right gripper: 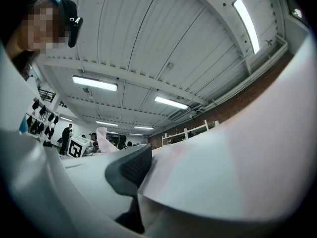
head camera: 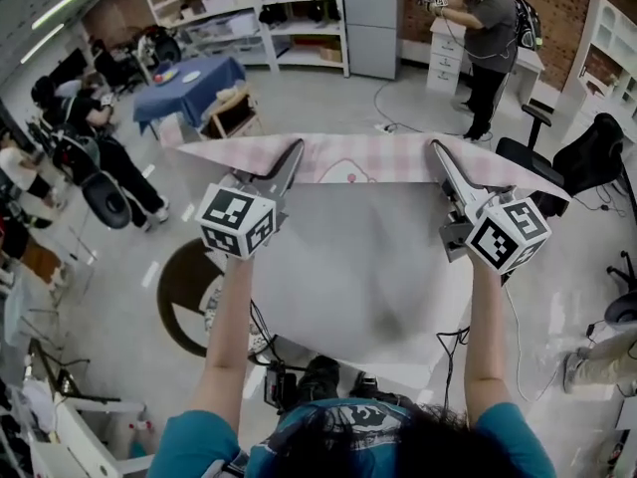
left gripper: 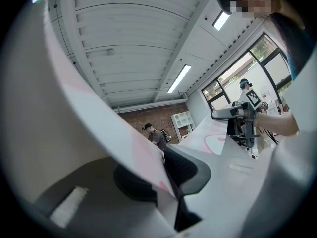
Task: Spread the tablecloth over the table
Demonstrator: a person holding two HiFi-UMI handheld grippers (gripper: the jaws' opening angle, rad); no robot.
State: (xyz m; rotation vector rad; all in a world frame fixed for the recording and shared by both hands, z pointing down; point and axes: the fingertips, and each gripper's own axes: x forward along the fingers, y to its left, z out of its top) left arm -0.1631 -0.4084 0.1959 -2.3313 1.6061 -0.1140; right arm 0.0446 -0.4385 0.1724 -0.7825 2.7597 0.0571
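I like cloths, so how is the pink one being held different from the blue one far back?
The pink tablecloth is checked; the blue cloth is plain. The pink tablecloth hangs in air, pinched by the left tongs and right tongs; the blue cloth lies spread and draped. Both are cloths.

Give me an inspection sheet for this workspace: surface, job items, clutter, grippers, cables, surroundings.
surface: the table to be covered is not seen; the held-up cloth hides what is below.
job's things: tablecloth stretched out in the air, pale side up, pink checked strip folded over along the far edge.
clutter: nothing seen on the cloth.
grippers: left gripper and right gripper each clamp the far edge.
cables: cable loops on the floor beyond the cloth.
surroundings: shelving, blue-covered table, standing person, office chair.
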